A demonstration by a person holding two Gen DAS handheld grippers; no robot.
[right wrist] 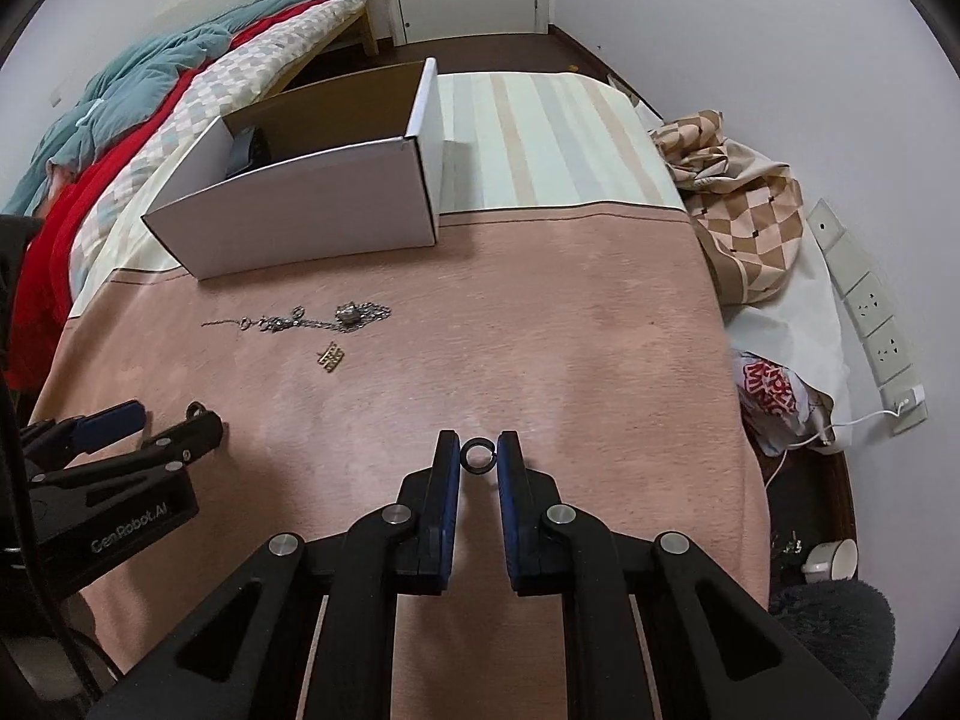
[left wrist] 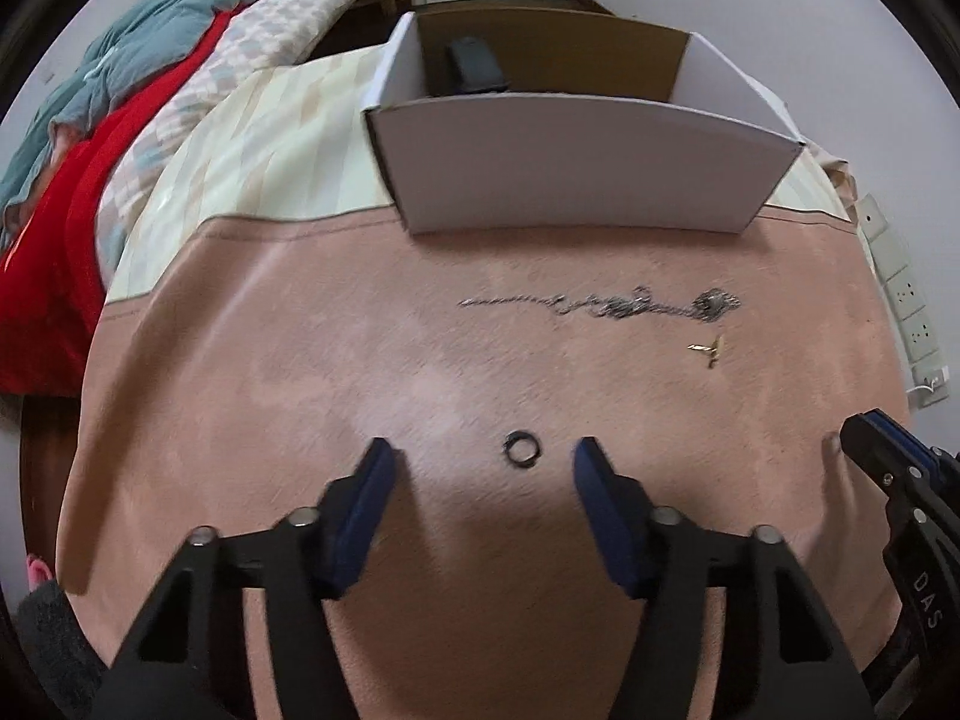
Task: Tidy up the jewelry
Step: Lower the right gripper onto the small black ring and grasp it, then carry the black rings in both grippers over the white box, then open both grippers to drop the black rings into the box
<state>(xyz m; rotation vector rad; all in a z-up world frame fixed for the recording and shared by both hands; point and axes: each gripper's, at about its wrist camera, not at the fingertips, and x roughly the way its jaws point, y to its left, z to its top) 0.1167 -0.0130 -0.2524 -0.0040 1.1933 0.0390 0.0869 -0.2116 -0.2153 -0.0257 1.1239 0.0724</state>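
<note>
A black ring (left wrist: 520,450) lies on the pink blanket between the fingertips of my open left gripper (left wrist: 480,456). My right gripper (right wrist: 478,450) is shut on a second black ring (right wrist: 477,457), held just above the blanket. A silver chain necklace (left wrist: 606,303) lies beyond, with a small gold piece (left wrist: 708,351) at its right; both show in the right wrist view, the necklace (right wrist: 312,318) and the gold piece (right wrist: 332,357). An open white cardboard box (left wrist: 576,168) stands at the back with a dark object (left wrist: 474,66) inside.
The box (right wrist: 300,222) sits where pink blanket meets striped sheet (right wrist: 540,138). Piled quilts (right wrist: 150,96) lie at left. A checked cloth (right wrist: 744,216), a bag (right wrist: 774,396) and wall sockets (right wrist: 870,312) are at right. My left gripper (right wrist: 168,414) shows at left.
</note>
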